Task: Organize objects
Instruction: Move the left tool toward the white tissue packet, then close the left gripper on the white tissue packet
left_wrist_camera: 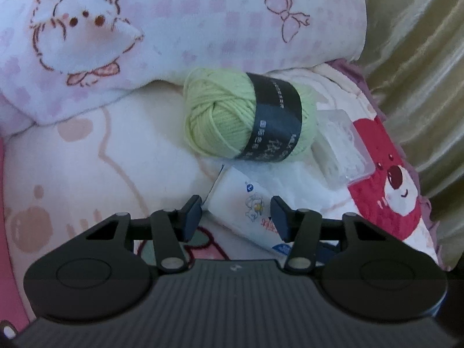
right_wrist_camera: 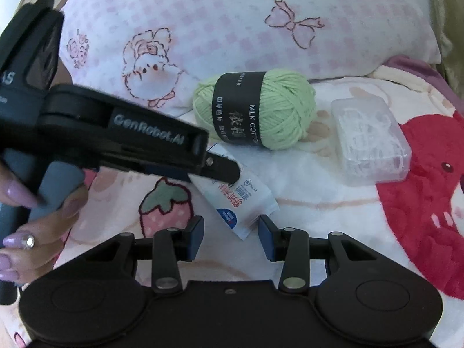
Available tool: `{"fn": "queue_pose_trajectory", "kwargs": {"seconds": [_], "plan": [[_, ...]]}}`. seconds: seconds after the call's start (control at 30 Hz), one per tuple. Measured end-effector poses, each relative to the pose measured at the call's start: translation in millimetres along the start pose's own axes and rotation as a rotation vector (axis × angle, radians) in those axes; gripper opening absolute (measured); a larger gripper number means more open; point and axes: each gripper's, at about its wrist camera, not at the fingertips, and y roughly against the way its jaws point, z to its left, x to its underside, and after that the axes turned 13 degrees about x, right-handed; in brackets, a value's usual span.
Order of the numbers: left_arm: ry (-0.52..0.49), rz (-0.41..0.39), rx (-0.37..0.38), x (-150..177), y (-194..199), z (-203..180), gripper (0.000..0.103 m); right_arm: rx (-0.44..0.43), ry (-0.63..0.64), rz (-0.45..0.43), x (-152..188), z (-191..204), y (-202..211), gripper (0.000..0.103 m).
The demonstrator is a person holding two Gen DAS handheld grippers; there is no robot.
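White tube (right_wrist_camera: 235,200) lies flat on the cartoon blanket (right_wrist_camera: 333,203), below the green yarn ball (right_wrist_camera: 255,113). Left gripper (left_wrist_camera: 236,214) straddles it, jaws apart, pads not visibly pressing. Right gripper (right_wrist_camera: 230,233) parted at the tube's lower end, holding nothing. Clear plastic box (right_wrist_camera: 371,142) beside the yarn

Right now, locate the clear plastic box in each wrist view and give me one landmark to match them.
Left wrist view: the clear plastic box sits right of centre, touching the right end of the green yarn ball.
Right wrist view: the box lies at the right, apart from the yarn ball.
Shared landmark: the yarn ball with its dark paper band, in front of the pink checked pillow.
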Motion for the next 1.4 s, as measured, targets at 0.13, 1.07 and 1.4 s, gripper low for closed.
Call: {"fn": "queue_pose_trajectory", "kwargs": {"seconds": [0.13, 1.07, 1.4], "plan": [[-0.001, 0.01, -0.002, 8, 5, -2, 0.051, 0.005, -0.014, 0.005, 0, -2, 1, 0.047], [0.187, 0.1, 0.053, 25, 21, -4, 0.051, -0.012, -0.053, 0.054, -2, -4, 8, 0.082], [0.209, 0.048, 0.076, 26, 7, 6, 0.043, -0.008, -0.075, 0.048, -3, -8, 4, 0.088]]}}
